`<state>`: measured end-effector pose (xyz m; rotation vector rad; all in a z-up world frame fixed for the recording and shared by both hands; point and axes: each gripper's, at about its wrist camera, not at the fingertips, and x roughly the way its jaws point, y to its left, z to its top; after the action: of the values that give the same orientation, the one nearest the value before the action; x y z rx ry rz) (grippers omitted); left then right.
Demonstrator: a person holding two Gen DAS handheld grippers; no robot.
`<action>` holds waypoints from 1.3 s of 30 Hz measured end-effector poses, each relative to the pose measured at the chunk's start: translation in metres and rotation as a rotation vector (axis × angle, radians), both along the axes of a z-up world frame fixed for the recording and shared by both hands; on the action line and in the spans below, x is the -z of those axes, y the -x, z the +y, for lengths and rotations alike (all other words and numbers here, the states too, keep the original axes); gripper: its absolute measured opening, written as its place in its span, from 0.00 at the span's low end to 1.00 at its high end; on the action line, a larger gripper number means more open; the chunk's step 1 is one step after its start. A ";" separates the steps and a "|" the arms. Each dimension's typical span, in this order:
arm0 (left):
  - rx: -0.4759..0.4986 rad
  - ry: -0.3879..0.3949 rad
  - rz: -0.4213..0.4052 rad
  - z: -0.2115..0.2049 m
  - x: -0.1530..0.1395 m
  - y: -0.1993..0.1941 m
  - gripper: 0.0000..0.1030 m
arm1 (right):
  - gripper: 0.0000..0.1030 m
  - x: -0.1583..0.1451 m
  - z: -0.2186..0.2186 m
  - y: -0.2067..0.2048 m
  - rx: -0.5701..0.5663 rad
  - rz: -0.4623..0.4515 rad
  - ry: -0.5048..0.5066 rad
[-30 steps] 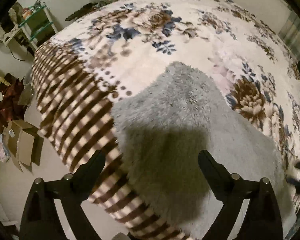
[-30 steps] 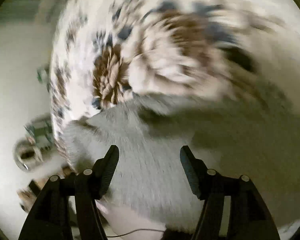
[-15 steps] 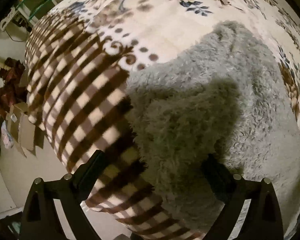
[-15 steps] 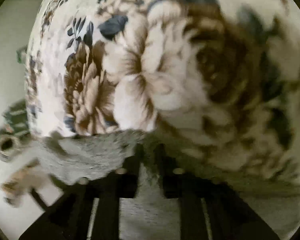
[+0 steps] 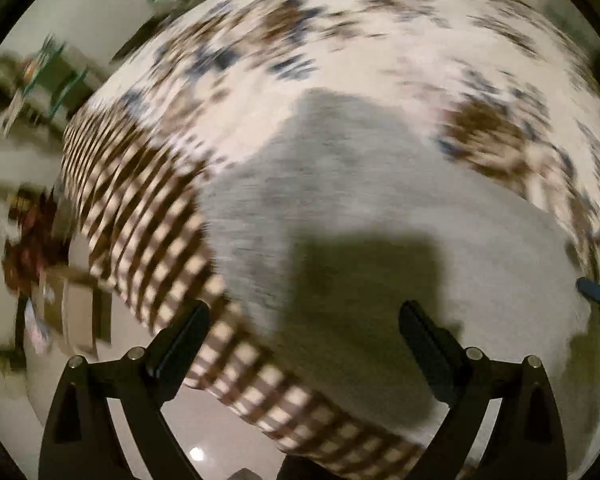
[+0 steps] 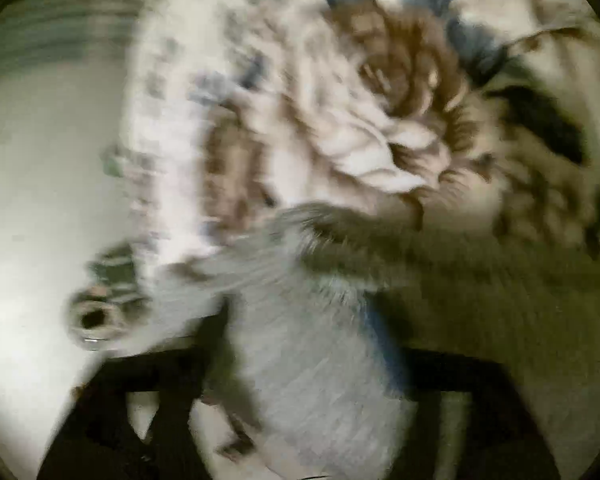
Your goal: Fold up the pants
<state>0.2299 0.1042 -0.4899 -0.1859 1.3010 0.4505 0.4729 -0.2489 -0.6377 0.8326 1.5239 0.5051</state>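
Note:
The grey fleece pants point(image 5: 380, 216) lie on the floral bedspread point(image 5: 360, 40) near the bed's checked border. My left gripper point(image 5: 304, 320) is open and empty, held above the near edge of the pants. In the blurred right wrist view the pants point(image 6: 312, 360) fill the space between the dark fingers point(image 6: 208, 344) of my right gripper point(image 6: 300, 340). Those fingers stand apart with grey cloth between them; the blur hides whether they pinch it. A blue-tipped finger of the right gripper point(image 5: 592, 292) shows at the right edge of the left wrist view.
The bed's checked side point(image 5: 148, 216) drops to a pale tiled floor point(image 5: 220, 432). Cardboard boxes and clutter point(image 5: 48, 304) lie on the floor at left, with a green shelf point(image 5: 56, 80) by the wall. A round fan-like object point(image 6: 96, 320) stands left of the bed.
My left gripper has pulled back up from the pants, still open. My right gripper, shut on the cloth half a second ago, now shows its fingers apart and is moving fast.

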 end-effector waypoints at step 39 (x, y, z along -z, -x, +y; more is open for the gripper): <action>0.756 0.037 0.155 -0.390 0.028 0.027 0.95 | 0.09 0.034 -0.426 0.369 1.065 0.080 0.217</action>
<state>0.2031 -0.2860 -0.5178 0.3151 1.4217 -0.2089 0.1035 -0.6745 -0.6718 1.3385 0.9744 -0.4715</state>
